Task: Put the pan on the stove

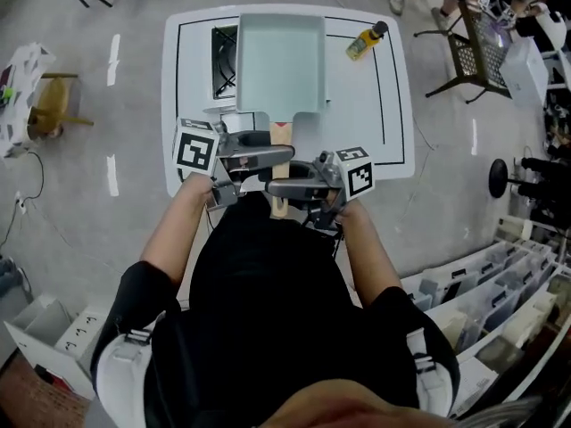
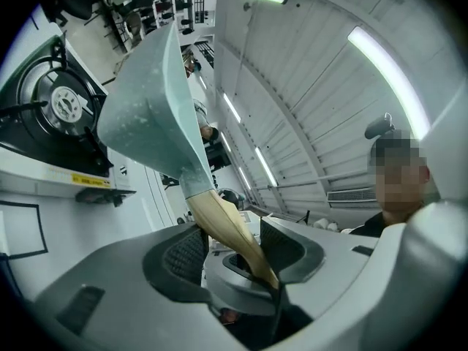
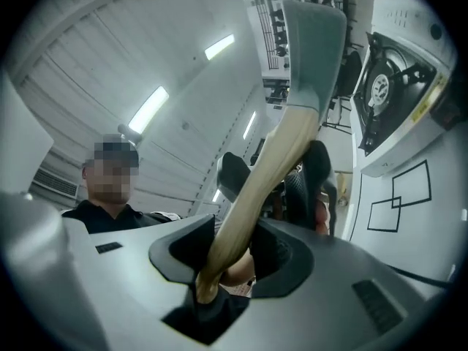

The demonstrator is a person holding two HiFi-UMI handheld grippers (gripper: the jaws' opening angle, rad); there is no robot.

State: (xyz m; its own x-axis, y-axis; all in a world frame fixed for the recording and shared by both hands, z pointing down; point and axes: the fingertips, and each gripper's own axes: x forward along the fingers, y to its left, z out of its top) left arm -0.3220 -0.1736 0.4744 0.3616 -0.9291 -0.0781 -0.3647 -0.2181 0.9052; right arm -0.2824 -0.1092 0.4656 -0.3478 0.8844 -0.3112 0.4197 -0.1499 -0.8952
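A pale green square pan (image 1: 279,61) with a wooden handle (image 1: 280,141) is held level above the white table (image 1: 393,123), and it covers most of the black stove (image 1: 223,56). Both grippers clamp the handle from opposite sides. My left gripper (image 1: 254,156) is shut on it nearer the pan, and my right gripper (image 1: 294,186) is shut on its end. In the left gripper view the handle (image 2: 223,221) runs between the jaws of the left gripper (image 2: 234,243) up to the pan (image 2: 150,115), with the stove (image 2: 58,104) beyond. In the right gripper view the handle (image 3: 256,181) lies in the right gripper (image 3: 238,247) below the pan (image 3: 314,42), beside the stove (image 3: 387,86).
A yellow bottle (image 1: 366,41) lies on the table's far right part. A metal chair (image 1: 473,52) stands on the floor to the right, and a wooden stool (image 1: 53,105) to the left. Storage bins (image 1: 482,292) line the lower right.
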